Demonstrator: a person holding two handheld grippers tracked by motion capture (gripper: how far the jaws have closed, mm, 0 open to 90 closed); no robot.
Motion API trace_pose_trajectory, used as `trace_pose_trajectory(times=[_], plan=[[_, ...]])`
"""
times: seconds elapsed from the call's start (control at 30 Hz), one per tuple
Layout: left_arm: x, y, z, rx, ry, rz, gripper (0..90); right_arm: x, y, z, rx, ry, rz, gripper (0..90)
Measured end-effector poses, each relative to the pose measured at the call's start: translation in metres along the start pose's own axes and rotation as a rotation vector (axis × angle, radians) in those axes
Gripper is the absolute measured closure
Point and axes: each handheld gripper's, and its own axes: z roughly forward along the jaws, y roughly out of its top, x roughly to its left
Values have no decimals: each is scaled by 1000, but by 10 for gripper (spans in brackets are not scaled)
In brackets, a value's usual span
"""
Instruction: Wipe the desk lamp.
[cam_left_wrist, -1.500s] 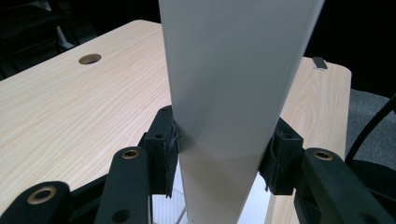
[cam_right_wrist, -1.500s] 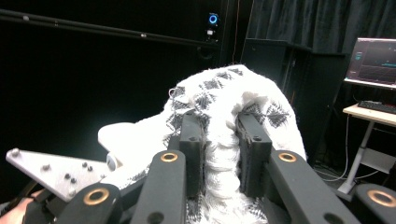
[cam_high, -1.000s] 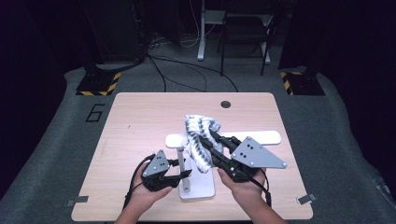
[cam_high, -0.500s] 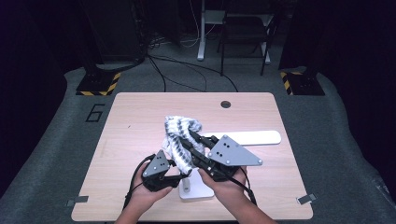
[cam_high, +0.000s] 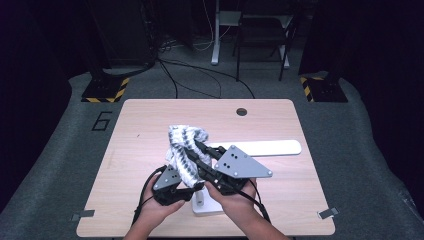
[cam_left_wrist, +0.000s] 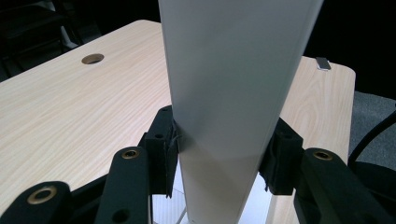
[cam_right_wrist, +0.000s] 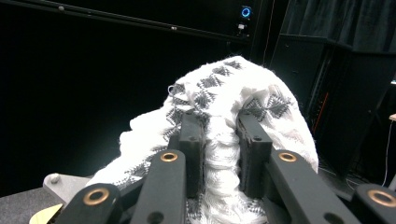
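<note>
A long white board (cam_high: 272, 147) runs level from a white base (cam_high: 210, 206) near the table's front edge out to the right. In the left gripper view the board (cam_left_wrist: 233, 70) stretches away between the jaws of my left gripper (cam_left_wrist: 219, 144), and both pads press on its edges. In the high view the left gripper (cam_high: 190, 186) sits at the board's near end, partly under the cloth. My right gripper (cam_high: 196, 145) is shut on a white cloth with a grey pattern (cam_high: 182, 142), held bunched above the left gripper. The cloth (cam_right_wrist: 224, 93) drapes over the right gripper (cam_right_wrist: 219, 135).
The wooden table (cam_high: 145, 125) has a round cable hole (cam_high: 242, 111) near its far edge. Beyond it, on the dark floor, are cables, chair legs (cam_high: 260, 45) and yellow-and-black striped feet (cam_high: 102, 92). Two tape tabs (cam_high: 327, 213) mark the table's front corners.
My right gripper has carried the cloth to the left, from over the middle of the board to just above the left gripper. The left hand has stayed where it was.
</note>
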Motion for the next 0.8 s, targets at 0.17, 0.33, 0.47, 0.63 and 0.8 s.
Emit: trace_pose_trajectory(times=[0.17,0.33,0.47,0.63,0.8], plan=[[0,0,0,0,0,-2,543,-2,-1,-5,8,-4,3,748],[0,0,0,-2,1,-1,543,-6,-3,-10,4,-7,4,749],[0,-1,0,-3,4,4,543,-10,-3,-15,1,-14,6,749],[1,0,0,5,-1,8,543,-17,-5,-25,5,-31,13,749],[1,0,0,5,-3,8,543,-23,-6,-33,6,-43,25,749]])
